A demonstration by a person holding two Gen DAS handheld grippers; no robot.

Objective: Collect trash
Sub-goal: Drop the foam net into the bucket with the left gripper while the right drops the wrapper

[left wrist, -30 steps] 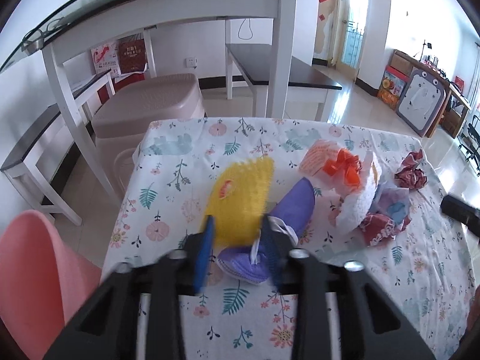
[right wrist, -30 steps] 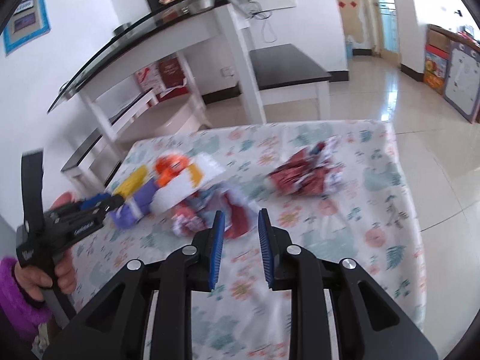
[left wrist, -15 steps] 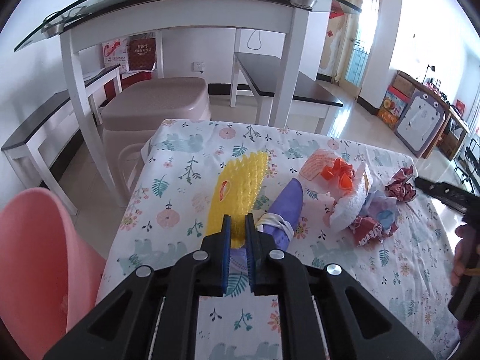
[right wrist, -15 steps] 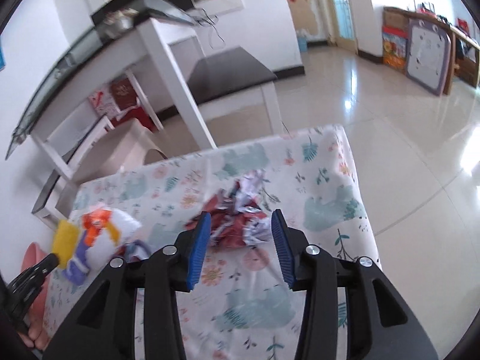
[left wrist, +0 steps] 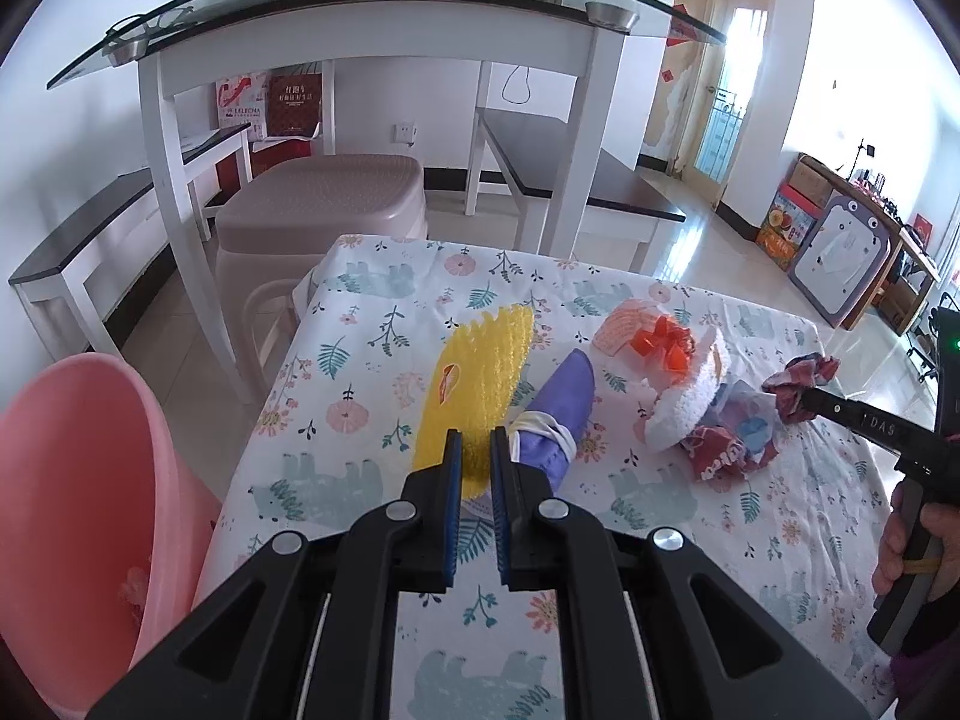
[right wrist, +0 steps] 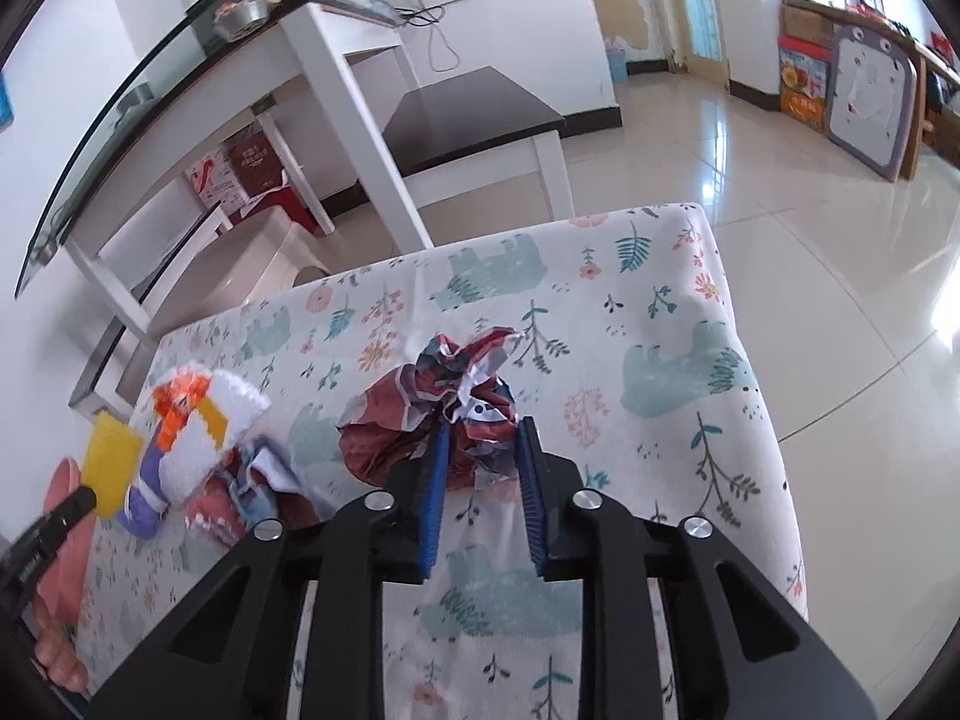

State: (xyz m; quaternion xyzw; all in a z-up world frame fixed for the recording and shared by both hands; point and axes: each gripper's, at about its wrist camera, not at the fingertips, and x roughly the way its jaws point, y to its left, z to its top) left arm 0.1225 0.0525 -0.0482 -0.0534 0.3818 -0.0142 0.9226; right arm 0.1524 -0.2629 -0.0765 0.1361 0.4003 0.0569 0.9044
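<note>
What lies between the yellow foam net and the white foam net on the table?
A purple wrapper lies between the yellow foam net and the white foam net, in the left wrist view.

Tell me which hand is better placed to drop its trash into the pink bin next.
Left. The left gripper is shut on the yellow foam net, and the pink bin stands right beside it. The right gripper is only now closing around the red crumpled wrapper, farther away.

Foam net (left wrist: 474,384) lies on the tablecloth (left wrist: 360,372), tied bag (left wrist: 561,420) touching at its three o'clock, basin (left wrist: 78,480) on the floor at nine
</note>
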